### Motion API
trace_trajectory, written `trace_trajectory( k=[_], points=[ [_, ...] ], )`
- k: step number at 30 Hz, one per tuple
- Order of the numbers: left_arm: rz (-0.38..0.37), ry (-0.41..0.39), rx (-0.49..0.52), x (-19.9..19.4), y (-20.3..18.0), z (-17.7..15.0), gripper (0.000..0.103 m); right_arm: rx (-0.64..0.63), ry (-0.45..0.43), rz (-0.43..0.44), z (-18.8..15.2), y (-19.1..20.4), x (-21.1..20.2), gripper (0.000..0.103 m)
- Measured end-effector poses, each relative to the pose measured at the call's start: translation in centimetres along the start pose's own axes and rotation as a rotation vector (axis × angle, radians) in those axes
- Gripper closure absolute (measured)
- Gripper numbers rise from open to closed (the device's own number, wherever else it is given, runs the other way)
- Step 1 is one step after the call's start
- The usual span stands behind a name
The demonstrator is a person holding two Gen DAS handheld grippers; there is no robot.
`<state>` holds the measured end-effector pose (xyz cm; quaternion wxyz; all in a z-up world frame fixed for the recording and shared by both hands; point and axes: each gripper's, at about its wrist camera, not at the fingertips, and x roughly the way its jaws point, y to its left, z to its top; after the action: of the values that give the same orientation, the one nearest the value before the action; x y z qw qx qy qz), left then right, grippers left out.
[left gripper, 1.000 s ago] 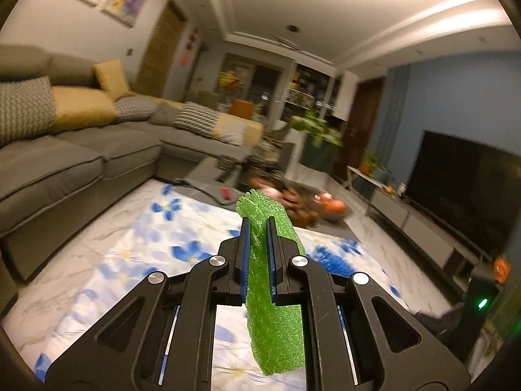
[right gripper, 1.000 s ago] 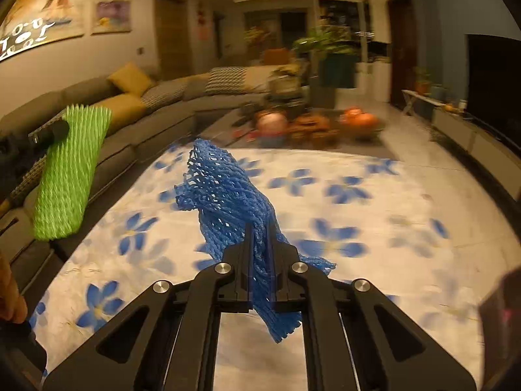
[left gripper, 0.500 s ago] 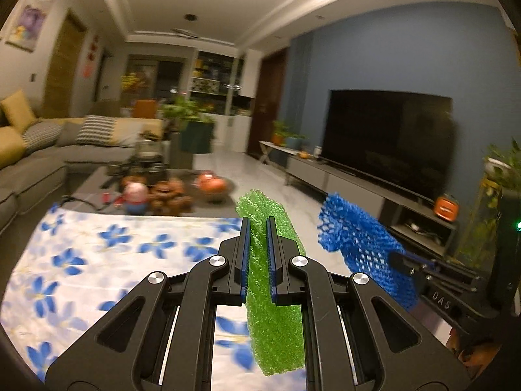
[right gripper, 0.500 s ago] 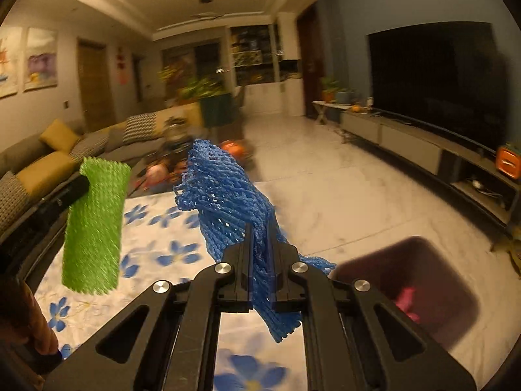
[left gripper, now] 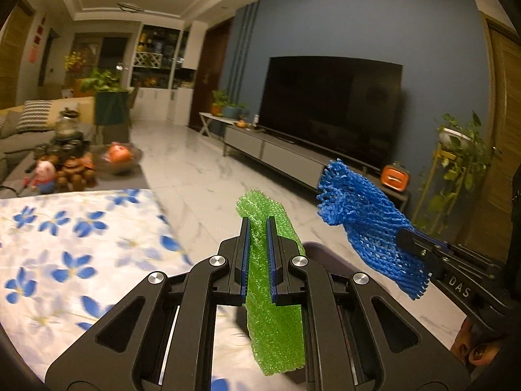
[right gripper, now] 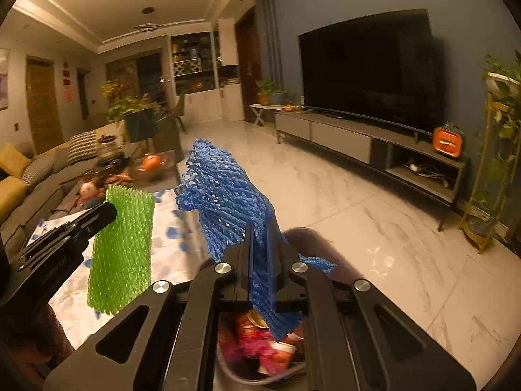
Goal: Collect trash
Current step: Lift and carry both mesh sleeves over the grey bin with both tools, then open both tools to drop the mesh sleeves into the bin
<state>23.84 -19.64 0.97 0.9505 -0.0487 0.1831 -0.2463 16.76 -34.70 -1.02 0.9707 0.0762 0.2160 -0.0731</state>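
Carrying step, near drop-off: left gripper [left gripper: 258, 228] clenched on green net [left gripper: 273, 309], right gripper [right gripper: 263, 231] clenched on blue net [right gripper: 228, 198], bin [right gripper: 312, 238] just below right gripper. Next: centre over bin, release.

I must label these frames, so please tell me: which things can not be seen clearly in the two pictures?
- Trash bin, right wrist view: the right gripper and blue foam net cover most of it; its contents are blurred.
- Same bin, left wrist view: only a rim edge shows behind the left gripper and green foam net.
- Flowered cloth: motion-blurred.
- The person: only fingertips at the frame edges.
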Motion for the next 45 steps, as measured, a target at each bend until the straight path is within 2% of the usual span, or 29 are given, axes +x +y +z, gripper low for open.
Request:
trace_trajectory(
  k=[8, 14, 16, 17, 19, 23, 27, 29, 30, 32, 34, 36, 39, 45],
  points=[
    [-0.114, -0.004, -0.002, 3.4, -3.9, -1.0, 0.094, 0.032, 0.005, -0.045, -1.0, -2.7, 1.0, 0.095],
    [-0.144, 0.003, 0.0, 5.3, -5.2, -1.2, 0.093, 0.029, -0.007, -0.043, -1.1, -3.1, 1.5, 0.094],
    [-0.152, 0.005, 0.008, 5.8, -5.6, -1.5, 0.093, 0.044, -0.013, -0.032, -1.1, -3.6, 1.6, 0.085],
    [-0.154, 0.007, 0.009, 5.8, -5.7, -1.5, 0.093, 0.049, -0.017, -0.035, -1.1, -3.8, 1.6, 0.076],
    [-0.172, 0.018, -0.001, 6.3, -5.6, -1.8, 0.091, 0.057, -0.025, -0.035, -1.1, -4.2, 1.4, 0.071],
    [-0.17, 0.045, 0.0, 7.0, -5.2, -2.1, 0.079, 0.078, -0.027, -0.046, -0.9, -4.8, 1.2, 0.064],
    [-0.163, 0.057, 0.003, 7.0, -4.8, -2.4, 0.05, 0.085, -0.036, -0.062, -0.9, -5.2, 0.6, 0.054],
    [-0.149, 0.062, -0.002, 6.9, -4.5, -2.5, 0.045, 0.092, -0.036, -0.072, -0.8, -5.2, 0.3, 0.051],
    [-0.139, 0.065, -0.008, 6.7, -4.2, -2.6, 0.038, 0.094, -0.038, -0.072, -0.8, -5.1, 0.0, 0.048],
    [-0.108, 0.062, -0.016, 6.2, -3.4, -2.6, 0.032, 0.088, -0.038, -0.079, -0.9, -4.7, -0.4, 0.042],
    [-0.086, 0.058, -0.017, 5.5, -2.9, -2.4, 0.029, 0.081, -0.039, -0.081, -0.9, -4.2, -0.7, 0.037],
    [-0.051, 0.042, -0.003, 4.3, -2.5, -2.1, 0.022, 0.074, -0.039, -0.086, -1.0, -3.6, -1.0, 0.025],
    [0.006, 0.016, 0.015, 2.2, -1.8, -1.7, 0.013, 0.054, -0.041, -0.087, -1.5, -2.2, -1.7, 0.016],
    [0.122, -0.006, 0.03, -2.6, 0.1, -1.3, 0.005, 0.002, -0.03, -0.131, -2.3, 1.2, -3.2, 0.013]
  ],
)
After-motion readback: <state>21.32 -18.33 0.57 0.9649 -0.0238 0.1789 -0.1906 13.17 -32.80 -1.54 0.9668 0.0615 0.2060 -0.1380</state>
